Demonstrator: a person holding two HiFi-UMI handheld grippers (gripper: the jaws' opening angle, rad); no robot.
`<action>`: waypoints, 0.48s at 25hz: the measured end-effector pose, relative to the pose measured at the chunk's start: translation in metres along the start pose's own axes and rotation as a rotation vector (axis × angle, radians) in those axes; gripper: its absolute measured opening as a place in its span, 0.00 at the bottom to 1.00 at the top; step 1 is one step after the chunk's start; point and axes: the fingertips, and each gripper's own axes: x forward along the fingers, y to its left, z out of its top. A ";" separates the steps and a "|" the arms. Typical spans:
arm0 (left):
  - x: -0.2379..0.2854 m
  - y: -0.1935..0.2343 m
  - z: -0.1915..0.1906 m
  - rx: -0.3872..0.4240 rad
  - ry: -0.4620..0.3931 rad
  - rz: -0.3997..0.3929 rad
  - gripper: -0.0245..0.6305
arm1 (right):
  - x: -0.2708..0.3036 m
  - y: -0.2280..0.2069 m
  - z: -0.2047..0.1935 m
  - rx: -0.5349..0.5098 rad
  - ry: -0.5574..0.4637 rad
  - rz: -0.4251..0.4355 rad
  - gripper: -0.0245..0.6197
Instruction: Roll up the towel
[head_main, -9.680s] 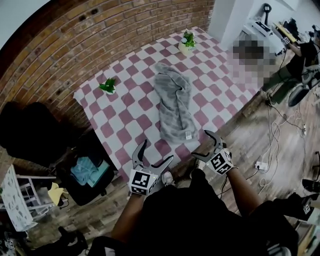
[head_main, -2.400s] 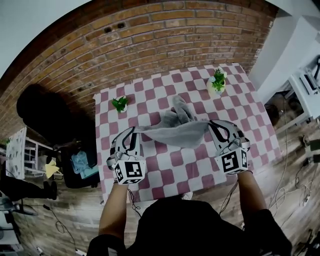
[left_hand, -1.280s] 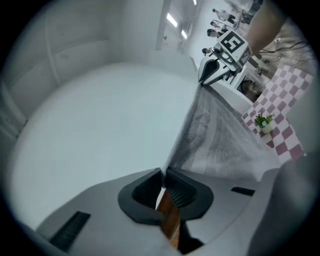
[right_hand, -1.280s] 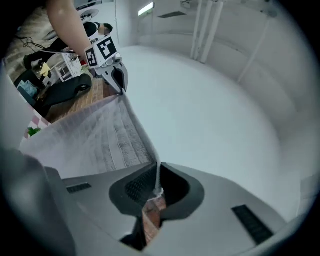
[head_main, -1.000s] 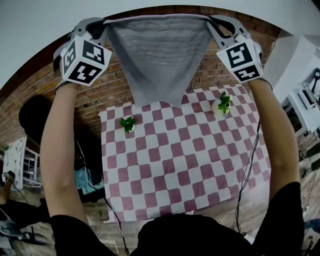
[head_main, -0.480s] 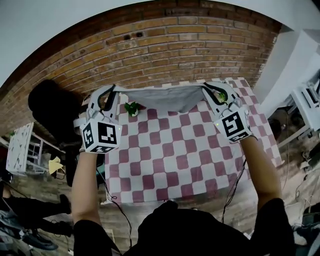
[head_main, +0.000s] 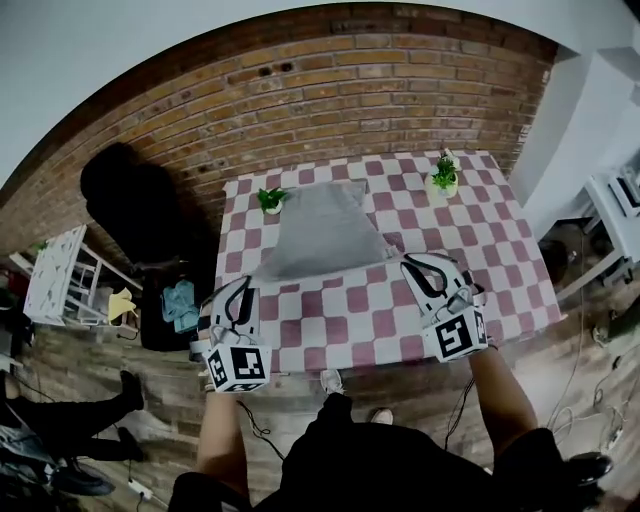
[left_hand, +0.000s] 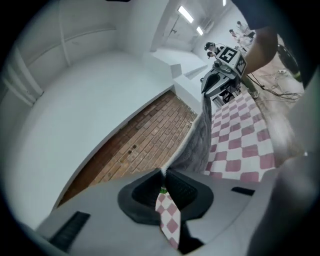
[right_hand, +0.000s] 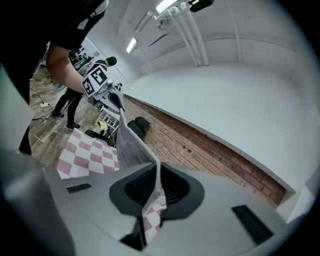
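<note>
The grey towel (head_main: 322, 232) lies stretched over the pink-and-white checked table (head_main: 470, 232), its far end near the small plant (head_main: 270, 198). My left gripper (head_main: 243, 285) is shut on the towel's near left corner and my right gripper (head_main: 412, 264) on the near right corner, both low at the table's near side. In the left gripper view the pads (left_hand: 176, 186) pinch the towel's edge (left_hand: 199, 146), which runs across to the right gripper (left_hand: 220, 80). In the right gripper view the towel (right_hand: 128, 144) passes between closed pads (right_hand: 172, 187) toward the left gripper (right_hand: 107, 92).
A second potted plant (head_main: 444, 176) stands at the table's far right. A brick wall (head_main: 330, 90) backs the table. On the floor to the left are a black bag (head_main: 135, 200), an open case holding blue cloth (head_main: 180, 305) and a white rack (head_main: 60, 278).
Both grippers dropped from high overhead down to table height and came toward me. The towel, hanging in the air before, now lies spread over the table.
</note>
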 end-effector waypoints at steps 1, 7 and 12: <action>-0.010 -0.015 -0.004 -0.030 0.010 -0.015 0.08 | -0.012 0.011 -0.003 0.004 0.004 0.011 0.07; -0.058 -0.102 -0.028 -0.187 0.080 -0.084 0.08 | -0.076 0.077 -0.034 0.059 0.053 0.109 0.07; -0.097 -0.144 -0.038 -0.214 0.097 -0.131 0.09 | -0.120 0.129 -0.046 0.129 0.072 0.243 0.07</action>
